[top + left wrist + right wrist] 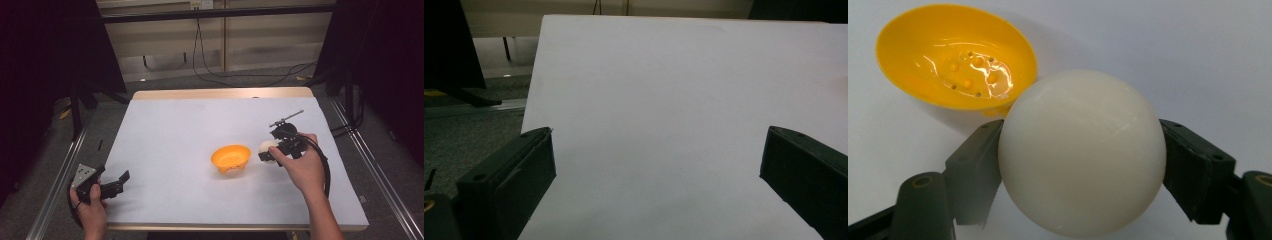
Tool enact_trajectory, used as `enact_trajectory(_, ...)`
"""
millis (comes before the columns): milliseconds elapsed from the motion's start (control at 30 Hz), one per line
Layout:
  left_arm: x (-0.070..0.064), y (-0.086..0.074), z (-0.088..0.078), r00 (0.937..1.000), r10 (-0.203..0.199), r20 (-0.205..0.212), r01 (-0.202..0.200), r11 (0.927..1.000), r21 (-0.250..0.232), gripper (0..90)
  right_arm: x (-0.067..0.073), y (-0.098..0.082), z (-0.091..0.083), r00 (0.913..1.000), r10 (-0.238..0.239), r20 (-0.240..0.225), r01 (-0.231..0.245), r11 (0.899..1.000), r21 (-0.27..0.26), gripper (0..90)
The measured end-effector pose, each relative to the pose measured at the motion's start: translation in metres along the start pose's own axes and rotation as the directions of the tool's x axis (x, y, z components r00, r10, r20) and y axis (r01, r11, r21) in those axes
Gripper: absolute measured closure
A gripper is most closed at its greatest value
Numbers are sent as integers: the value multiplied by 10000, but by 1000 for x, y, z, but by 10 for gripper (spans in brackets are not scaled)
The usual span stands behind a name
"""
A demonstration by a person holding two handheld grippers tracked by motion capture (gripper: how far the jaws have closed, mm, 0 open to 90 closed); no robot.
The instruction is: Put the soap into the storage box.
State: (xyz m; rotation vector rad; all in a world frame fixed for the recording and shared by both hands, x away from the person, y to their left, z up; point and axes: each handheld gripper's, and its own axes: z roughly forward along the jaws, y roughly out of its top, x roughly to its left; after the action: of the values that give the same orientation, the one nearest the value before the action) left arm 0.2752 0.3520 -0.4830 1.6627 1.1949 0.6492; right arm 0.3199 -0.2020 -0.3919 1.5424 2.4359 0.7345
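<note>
Ball: white ball (1082,152) is clamped between the right gripper (270,152) jaws, just right of the bowl (230,159) and apart from it.
Bowl: orange, tilted with its mouth toward the ball in the right gripper view; small holes in its floor; it sits on the white table (175,125), a little right of centre.
Right jaws: grasping the ball at its widest part, one pad on each side; the grip looks centred.
Left jaws: released, spread wide with nothing between them, only table ahead.
Step in hand: carrying the ball toward the bowl, by my reading.
Doing it well: keep the ball high enough to clear the bowl's near rim, bring it over the bowl's middle, lower it close to the floor, then release; a drop from height could bounce the ball out or tip the light bowl.
Right hand pose: forearm comes in from the right of the bowl, wrist angled so the gripper points at the bowl.
Left hand pose: left gripper (117,181) rests far left of the bowl at the table's near corner, pointing toward the table's middle.
</note>
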Motion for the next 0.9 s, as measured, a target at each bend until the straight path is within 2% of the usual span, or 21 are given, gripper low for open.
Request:
enact_trajectory(267, 1, 0, 0, 10000, -9, 41, 9, 10000, 39, 11, 12, 10, 9, 9998, -145, -113, 145, 9999, 64, 238)
enact_trajectory(367, 0, 0, 0, 9998, -153, 85, 153, 9999, -10, 11, 16, 15, 11, 9996, -203, -184, 204, 9998, 70, 238)
enact_trajectory(500, 0, 0, 0, 9998, -154, 85, 154, 9999, -10, 11, 21, 20, 13, 9988, -401, -266, 404, 9992, 80, 238)
enact_trajectory(900, 1, 0, 0, 10000, -74, 35, 74, 10000, 20, 11, 33, 29, 19, 9979, -555, -332, 558, 9984, 79, 238)
